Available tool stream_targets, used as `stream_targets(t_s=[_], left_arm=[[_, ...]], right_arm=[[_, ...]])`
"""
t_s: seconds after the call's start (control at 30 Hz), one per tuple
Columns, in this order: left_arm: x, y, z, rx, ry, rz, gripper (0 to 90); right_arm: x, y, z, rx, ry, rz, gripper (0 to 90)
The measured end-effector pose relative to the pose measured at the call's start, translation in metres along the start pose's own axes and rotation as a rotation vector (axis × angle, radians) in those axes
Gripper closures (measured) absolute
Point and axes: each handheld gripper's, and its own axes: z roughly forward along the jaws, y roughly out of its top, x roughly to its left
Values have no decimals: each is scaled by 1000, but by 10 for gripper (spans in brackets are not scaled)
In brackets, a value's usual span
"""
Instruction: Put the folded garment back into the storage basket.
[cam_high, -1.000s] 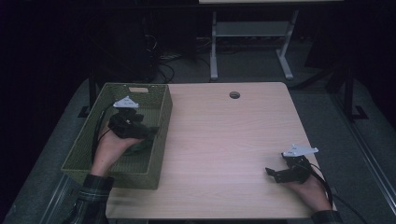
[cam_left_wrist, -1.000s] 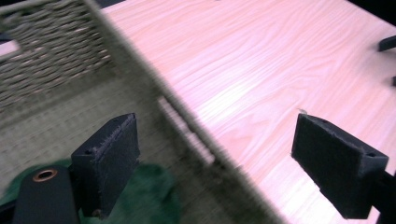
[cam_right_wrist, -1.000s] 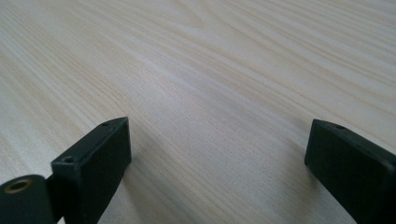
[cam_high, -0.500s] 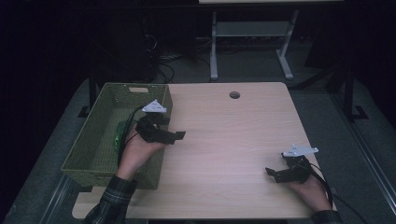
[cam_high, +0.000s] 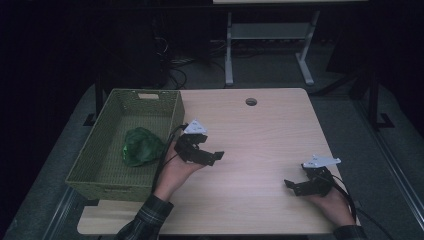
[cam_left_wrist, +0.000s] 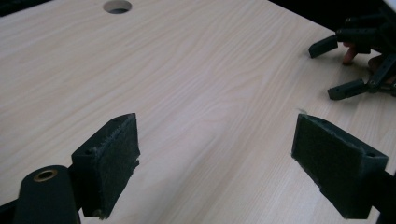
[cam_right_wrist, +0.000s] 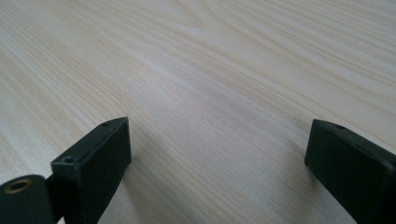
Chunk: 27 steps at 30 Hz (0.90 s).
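**Green bundle lay in the basket, both grippers empty over the table**

Green and crumpled, the soft bundle (cam_high: 141, 146) lay inside the woven basket (cam_high: 96, 155), toward its right wall and about midway between the near and far ends. What the bundle was made of could not be told from the high view. The basket sat on the left part of the pale wooden table (cam_high: 260, 135), its right wall just beside the person's left hand (cam_high: 175, 170).

The left gripper (cam_high: 212, 157) was held just right of the basket, over bare wood, pointing right toward the middle of the table. Its jaws stood wide apart with nothing between them; in the left gripper view the two black pads (cam_left_wrist: 108, 163) framed only wood grain. That view also caught the round hole (cam_left_wrist: 117, 6) at the far edge of the table and, farther off at the right, the other gripper's jaws.

The right gripper (cam_high: 295, 186) was near the near right corner of the table, well apart from the left one and from the basket, pointing left. Its jaws were likewise spread wide and held nothing, with bare tabletop between them in the right gripper view. The person's right hand (cam_high: 332, 202) gripped it from the near side, and a cable (cam_high: 350, 200) trailed from it toward the near edge.
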Motion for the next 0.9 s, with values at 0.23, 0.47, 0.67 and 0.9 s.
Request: stream_targets(t_s=[0.23, 0.47, 0.67, 0.9], left_arm=[[-9, -22, 28, 38, 14, 32, 141], [-11, -44, 52, 84, 18, 41, 141], [-10, -56, 62, 102, 32, 56, 141], [-12, -60, 70, 129, 36, 69, 136]], right_arm=[[0, 0, 0, 0, 0, -1, 64], [0, 0, 0, 0, 0, -1, 64], [0, 0, 0, 1, 0, 0, 64], [0, 0, 0, 1, 0, -2, 64]])
